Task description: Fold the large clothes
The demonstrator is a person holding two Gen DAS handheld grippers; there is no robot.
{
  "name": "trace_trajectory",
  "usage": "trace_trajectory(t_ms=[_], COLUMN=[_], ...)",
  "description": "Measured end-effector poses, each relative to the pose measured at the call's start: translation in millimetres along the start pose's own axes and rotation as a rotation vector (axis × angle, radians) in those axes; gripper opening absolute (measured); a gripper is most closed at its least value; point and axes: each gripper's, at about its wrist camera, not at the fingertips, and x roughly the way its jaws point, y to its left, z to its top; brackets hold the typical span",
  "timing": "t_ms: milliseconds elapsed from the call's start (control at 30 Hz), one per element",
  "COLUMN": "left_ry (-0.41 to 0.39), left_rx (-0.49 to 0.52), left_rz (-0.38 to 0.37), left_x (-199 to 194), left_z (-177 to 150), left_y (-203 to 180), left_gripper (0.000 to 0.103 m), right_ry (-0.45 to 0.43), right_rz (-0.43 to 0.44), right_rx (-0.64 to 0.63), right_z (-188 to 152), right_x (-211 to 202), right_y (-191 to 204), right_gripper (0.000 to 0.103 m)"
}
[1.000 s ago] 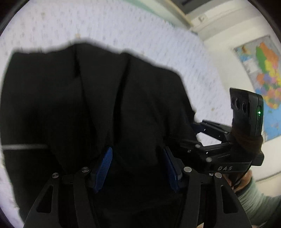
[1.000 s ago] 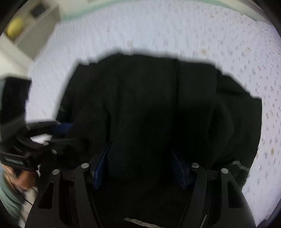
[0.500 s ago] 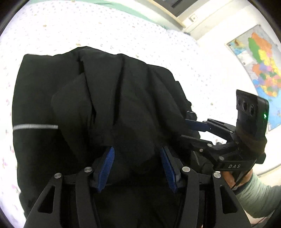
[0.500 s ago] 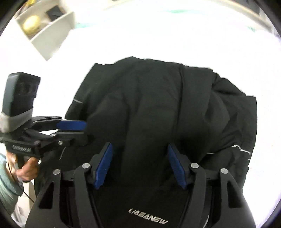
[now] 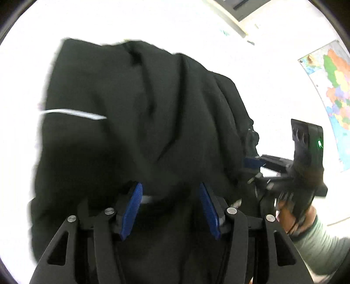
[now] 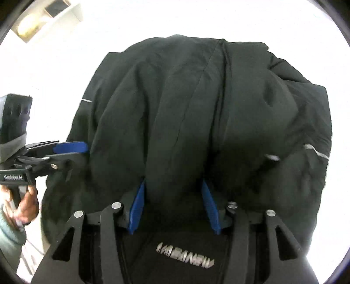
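Note:
A large black jacket (image 5: 140, 113) with thin silver stripes lies bunched on a white bed; it also fills the right wrist view (image 6: 196, 113). My left gripper (image 5: 170, 205) has its blue pads wide apart, with a thick fold of jacket bulging between them. My right gripper (image 6: 174, 203) stands the same way, pads apart around a fold, above a silver logo on the cloth. The left gripper shows in the right wrist view (image 6: 70, 150) at the jacket's left edge; the right gripper shows in the left wrist view (image 5: 253, 166) at its right edge.
The white bedcover (image 5: 153, 26) surrounds the jacket, overexposed. A coloured wall map (image 5: 334, 91) hangs at the right. A white shelf unit (image 6: 48, 19) stands at the upper left of the right wrist view. Hands and grey-green sleeves (image 5: 317, 246) hold the grippers.
Both grippers have drawn back toward the near edge and risen, so more of the jacket and bed shows. The jacket's near fold has bunched up higher between the pads.

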Motion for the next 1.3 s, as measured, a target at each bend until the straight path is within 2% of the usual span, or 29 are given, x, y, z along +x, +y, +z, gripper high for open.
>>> trace_trajectory(t_ms=[67, 133, 267, 433, 567, 700, 867, 967, 1100, 1167, 1233, 1300], left_ry=[-0.006, -0.009, -0.015, -0.002, 0.048, 0.088, 0.131, 0.176, 0.214, 0.215, 0.196, 0.139], left_rx=[-0.018, -0.069, -0.234, -0.422, -0.502, -0.529, -0.501, -0.455, -0.405, -0.392, -0.4, -0.385], left_rz=[0.04, 0.084, 0.125, 0.063, 0.0, -0.065, -0.069, -0.04, -0.008, -0.015, -0.108, -0.228], left_x=[-28.3, -60.4, -114.9, -133.0, -110.3, -89.8, -67.5, -58.8, -50.9, -49.0, -52.5, -61.3], left_z=[-19.4, -45.6, -108.3, -170.3, -202.4, -213.4, -209.5, -203.8, -198.4, -195.1, -191.4, -185.9], left_y=[15.4, 34.5, 89.9, 130.0, 140.0, 139.6, 130.5, 124.5, 117.3, 111.9, 101.8, 83.1], left_gripper=[0.058, 0.06, 0.061, 0.061, 0.061, 0.061, 0.061, 0.061, 0.063, 0.063, 0.063, 0.063], right_ry=[-0.016, -0.013, 0.017, 0.061, 0.094, 0.099, 0.133, 0.152, 0.149, 0.135, 0.106, 0.066], right_rz=[-0.012, -0.034, -0.047, -0.06, -0.091, -0.125, -0.147, -0.15, -0.083, 0.01, 0.09, 0.11], right_rx=[0.003, 0.013, 0.099, 0.165, 0.218, 0.261, 0.367, 0.433, 0.528, 0.561, 0.546, 0.484], right_z=[-14.6, -26.9, -62.8, -101.6, -130.2, -159.0, -217.0, -251.4, -281.1, -288.2, -287.5, -282.4], right_x=[-23.8, -36.7, -57.7, -70.4, -80.6, -93.6, -107.8, -102.2, -91.3, -87.2, -94.0, -108.7], right_y=[-2.2, -10.3, -33.6, -64.6, -85.5, -96.0, -118.1, -123.8, -136.0, -135.8, -127.3, -111.5], right_gripper=[0.062, 0.063, 0.063, 0.063, 0.063, 0.063, 0.063, 0.063, 0.063, 0.06, 0.044, 0.044])
